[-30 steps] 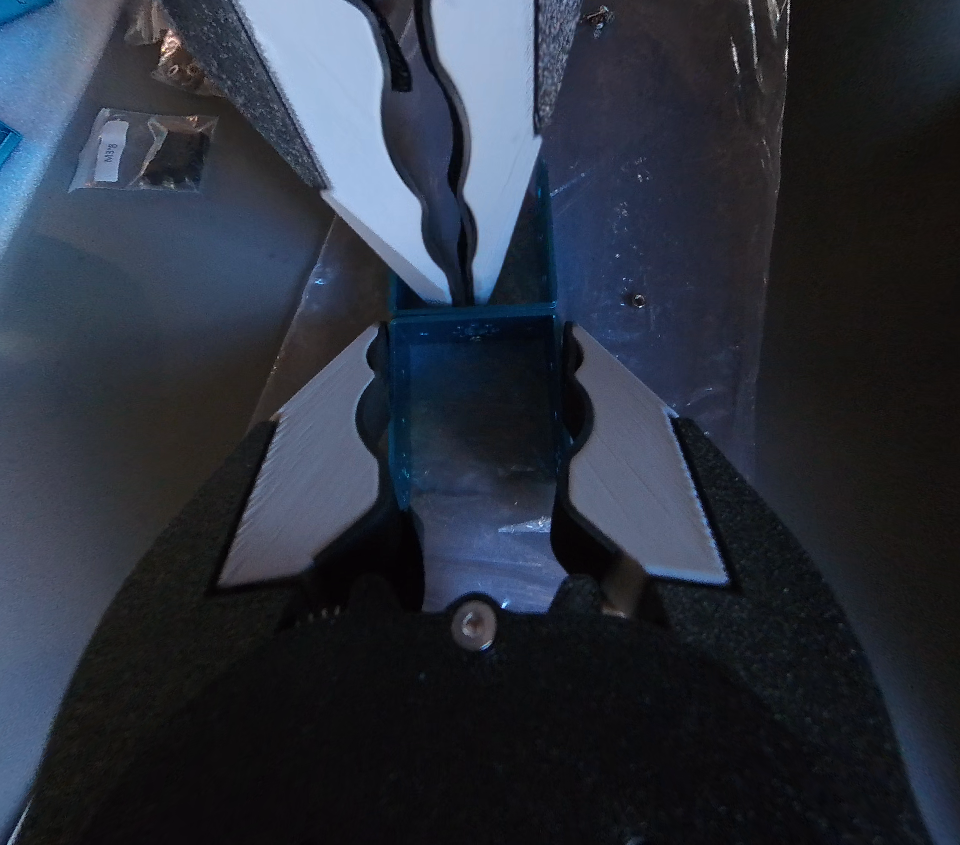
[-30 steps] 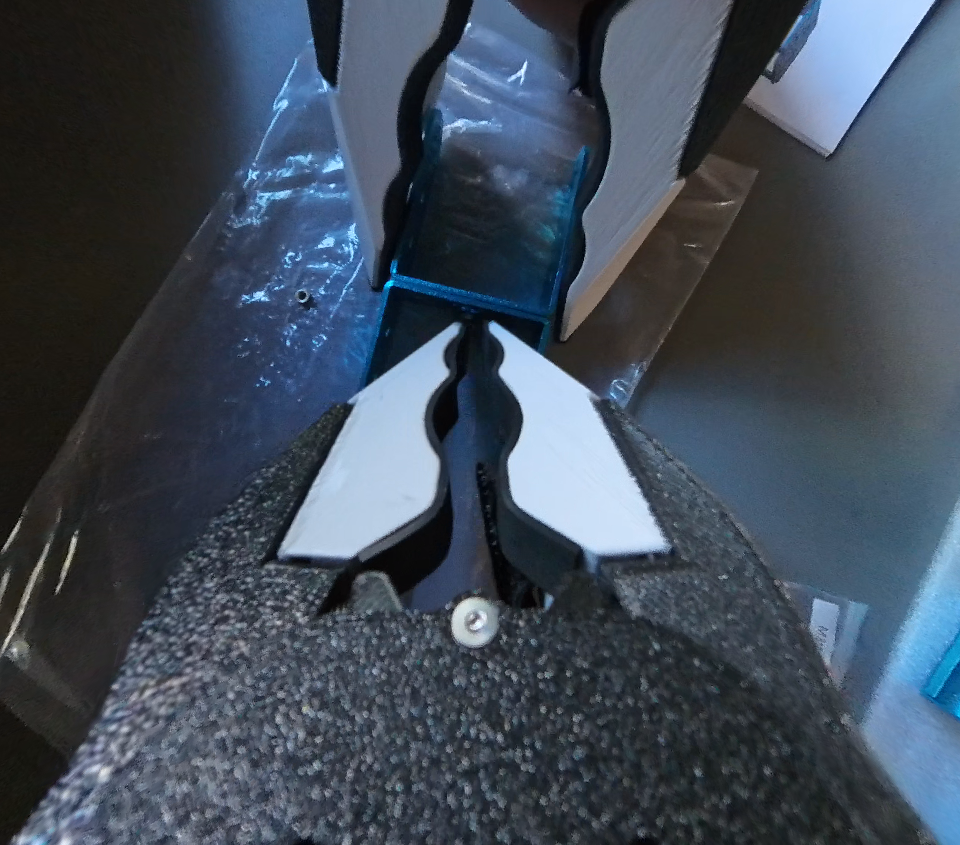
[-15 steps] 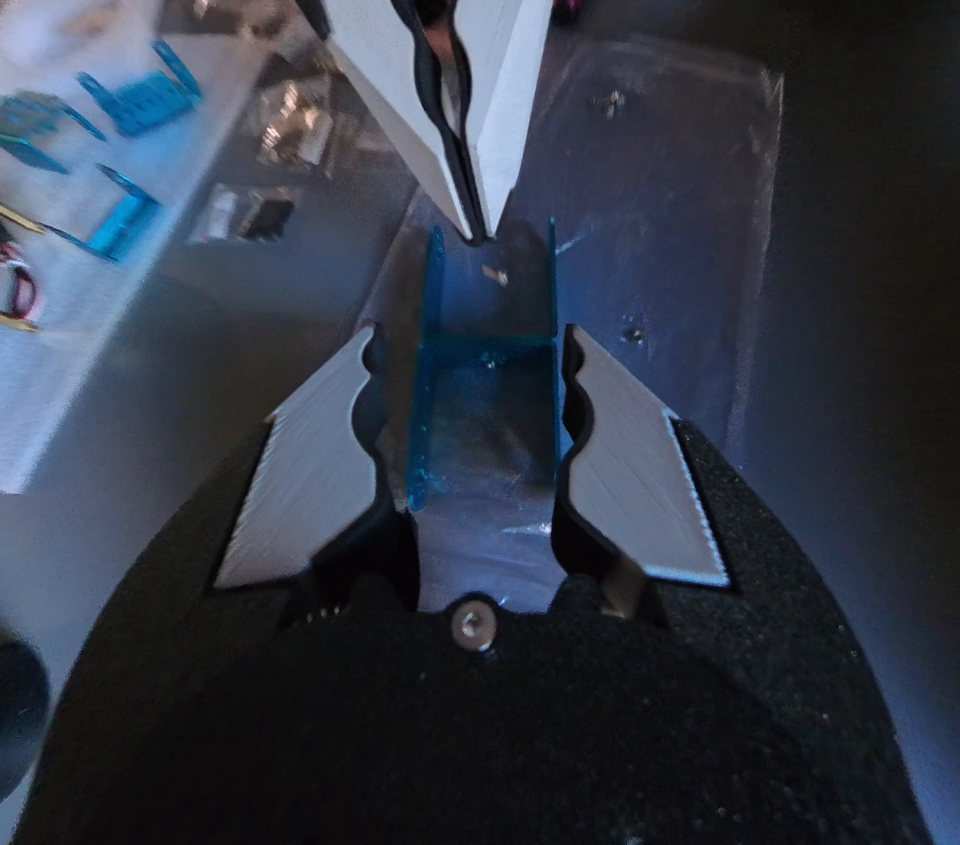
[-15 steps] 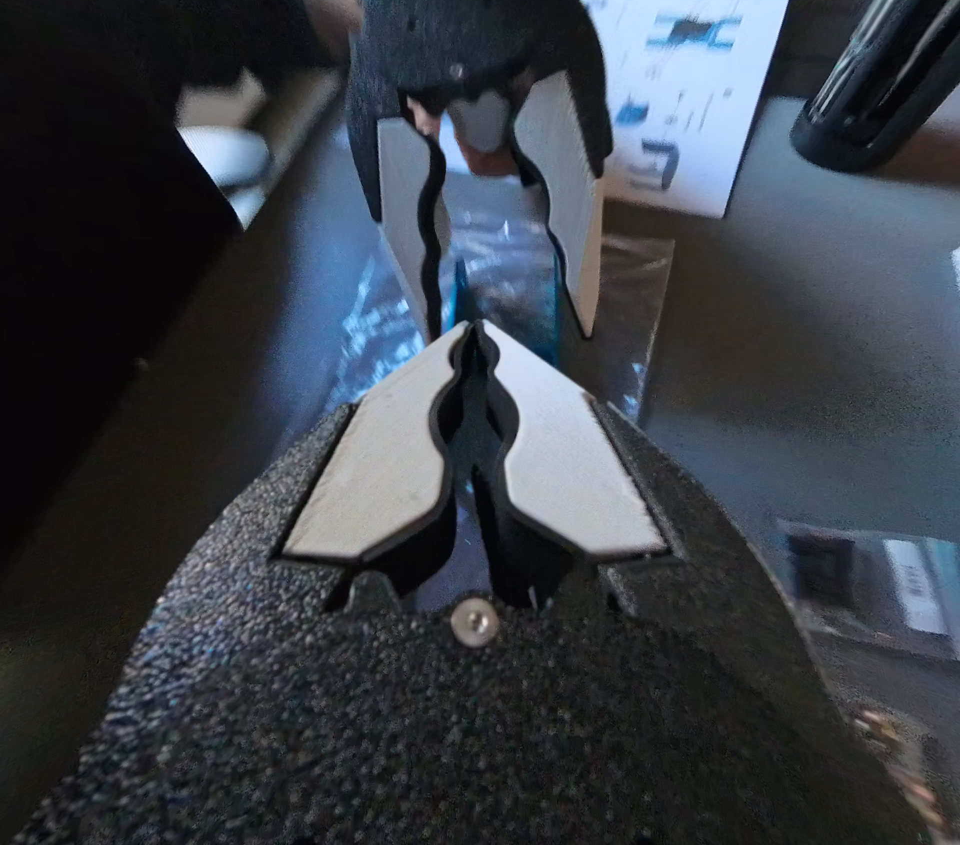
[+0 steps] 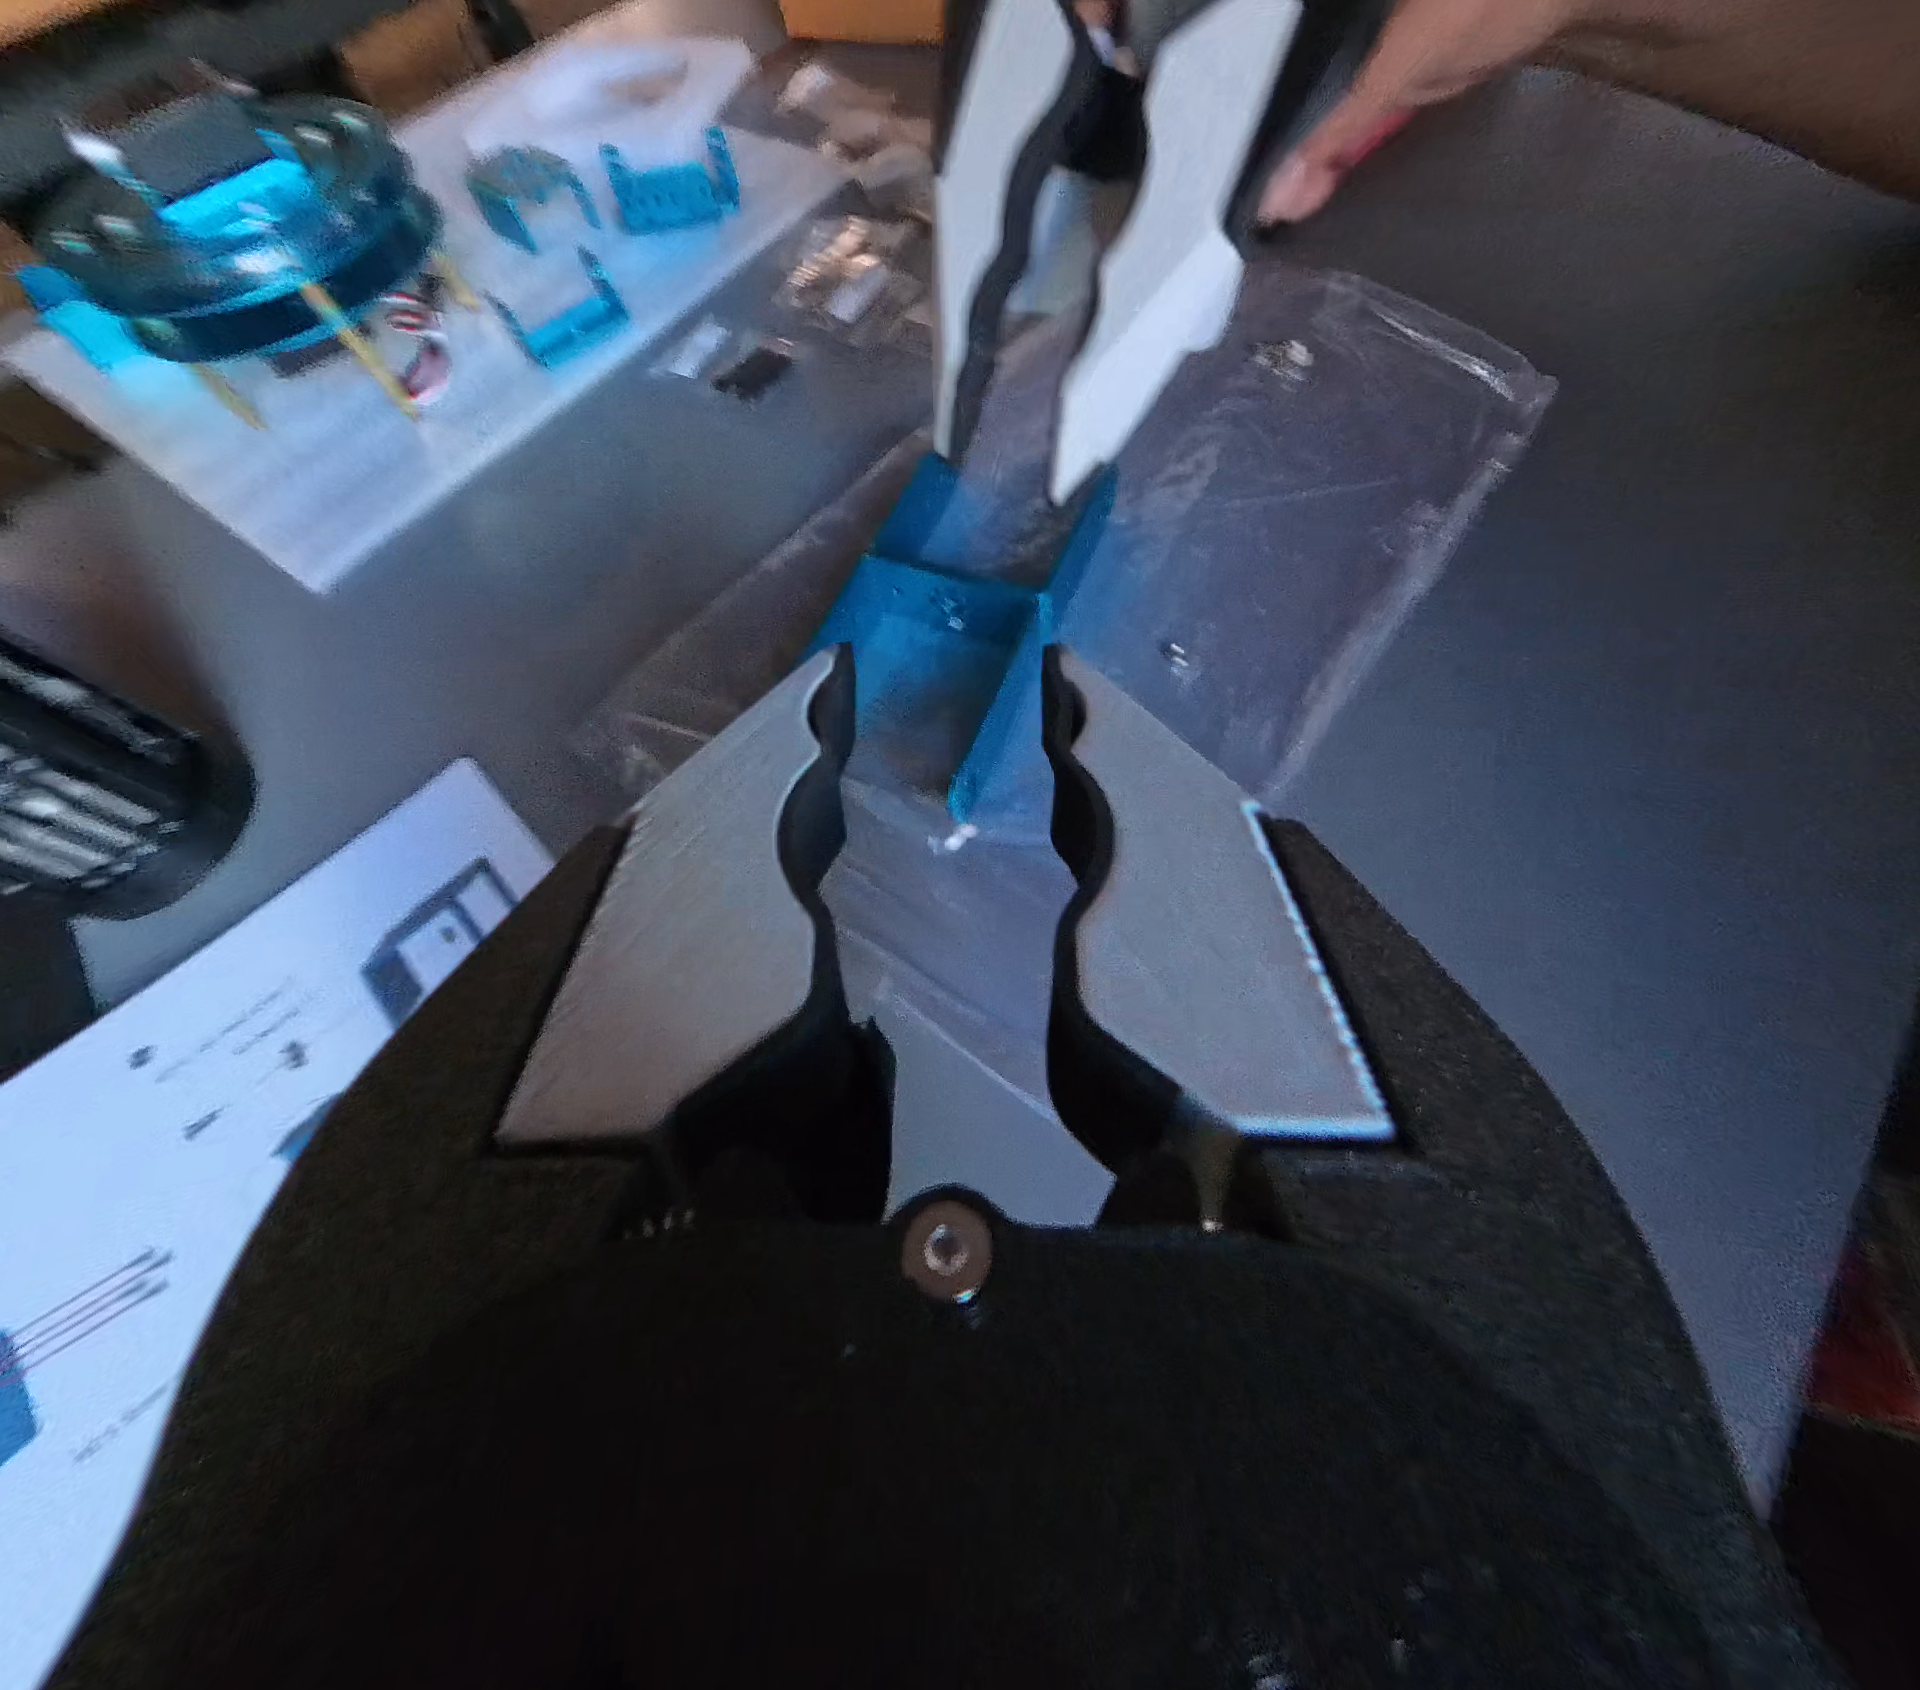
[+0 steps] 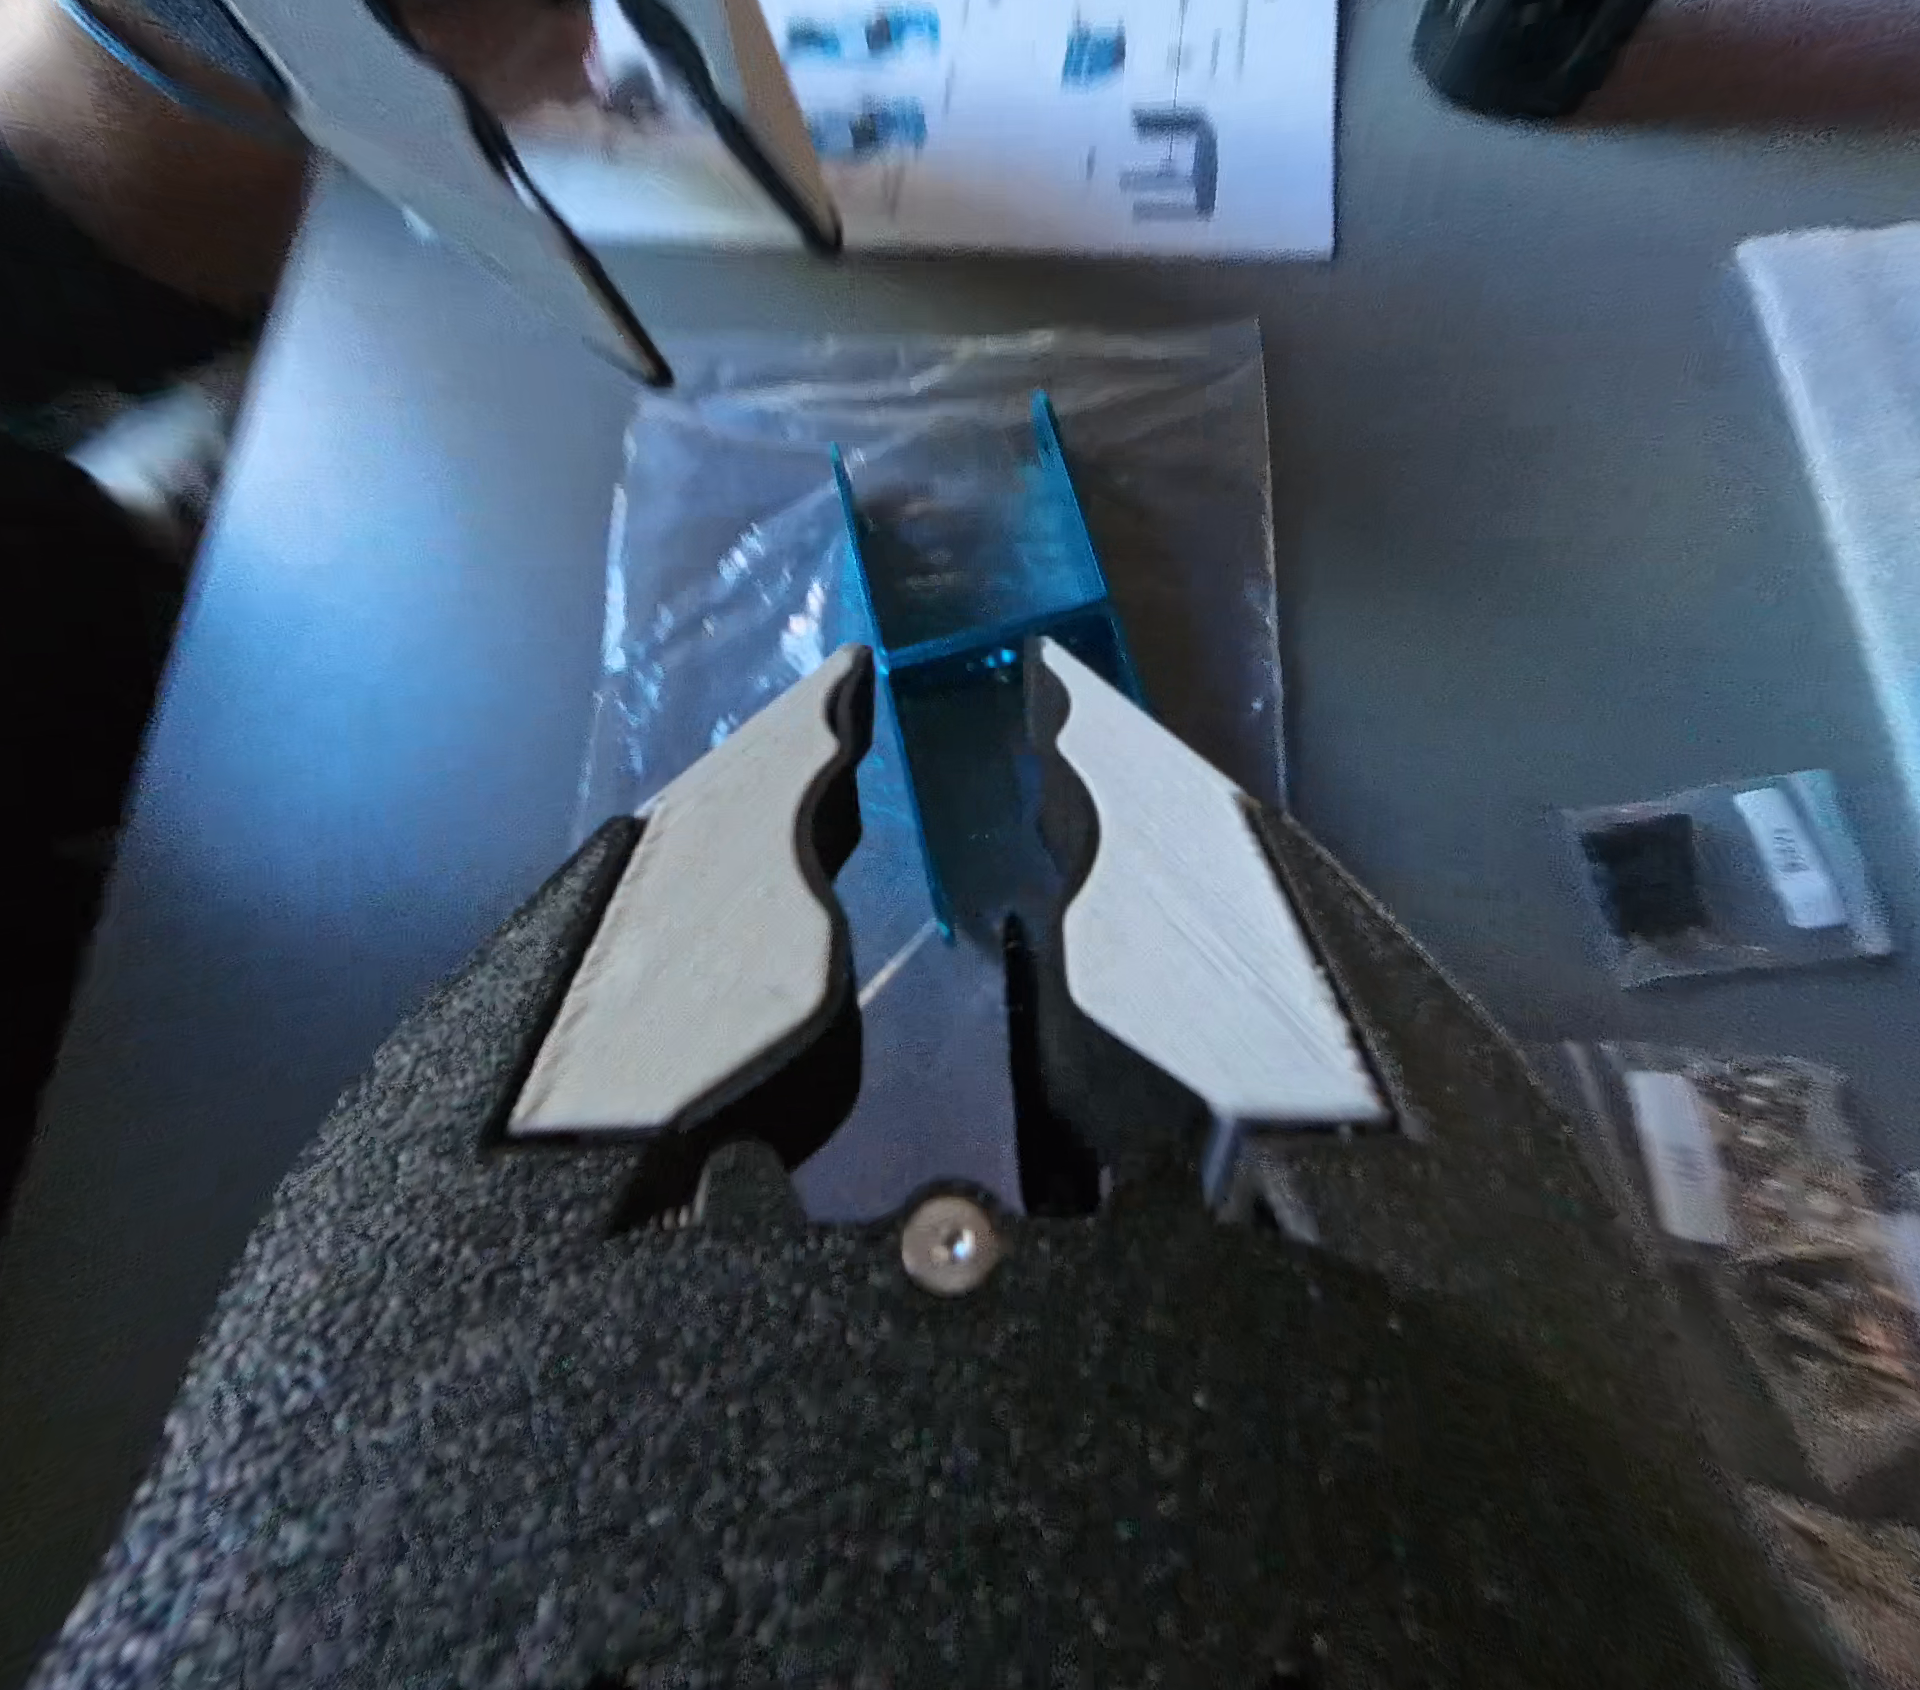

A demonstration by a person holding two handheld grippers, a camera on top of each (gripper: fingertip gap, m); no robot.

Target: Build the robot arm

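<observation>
The left hand-held gripper (image 5: 948, 664) is spread wide, with the blue metal H-shaped bracket (image 5: 940, 643) just past its tips. The right hand-held gripper (image 6: 951, 664) is spread around the bracket's near end; I cannot tell if it touches. The bracket lies on a clear plastic bag (image 6: 707, 601) on the grey table (image 6: 395, 601). Only the left view shows the small blue robot (image 5: 223, 238).

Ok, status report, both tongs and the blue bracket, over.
Left tongs open, clear of blue bracket. Right tongs open, straddling its near end. Bracket flat on clear plastic bag. Nothing in the way.
</observation>
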